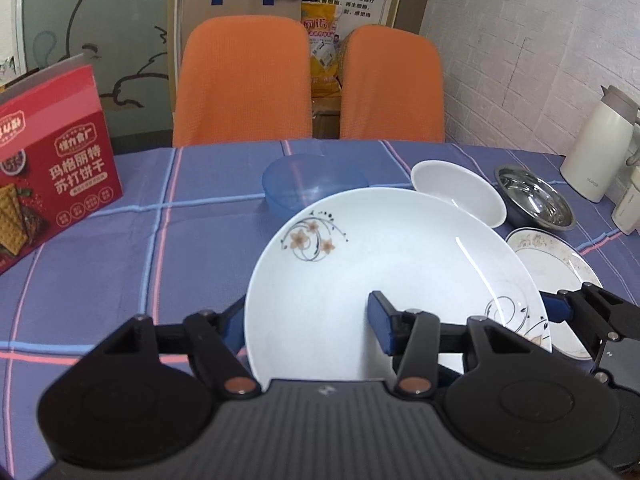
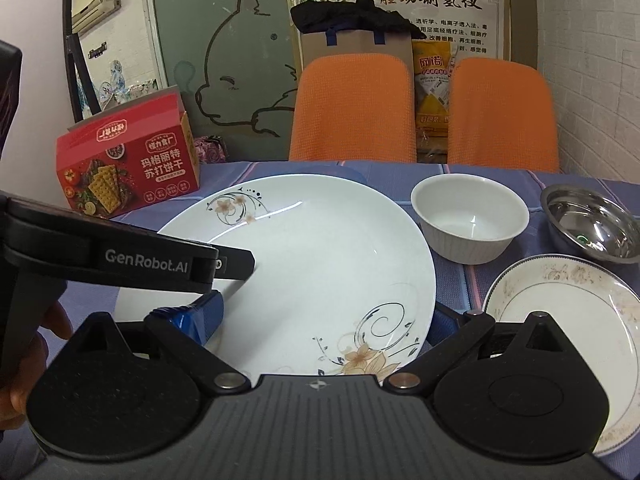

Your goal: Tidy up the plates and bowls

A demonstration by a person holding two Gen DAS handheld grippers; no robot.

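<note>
A large white plate with floral decoration (image 1: 384,264) is held tilted above the table (image 1: 120,240), which is covered in a blue plaid cloth. The left claw (image 1: 308,320) straddles the plate's left rim: its right finger (image 1: 380,322) lies on the plate's upper face, while its left finger passes behind the rim and is mostly hidden. The right claw (image 2: 320,320) straddles the right rim in the same way, with its left finger (image 2: 204,312) on the upper face and its right finger concealed behind the plate; actual contact of either hidden finger cannot be confirmed. Both claws are spread wide.

Behind the plate, toward the far edge, a blue translucent bowl (image 1: 312,184) is partly covered by the plate's rim. Toward the right edge stand a white ceramic bowl (image 2: 468,220), a stainless-steel bowl (image 2: 592,224) and a small patterned plate (image 2: 560,320), the last cut off by the claw body. A red cracker box (image 2: 128,168) stands near the left edge. A white jug (image 1: 600,144) at the far right corner is cropped by the frame. A hand (image 2: 28,360) is dimly visible at the left margin.
</note>
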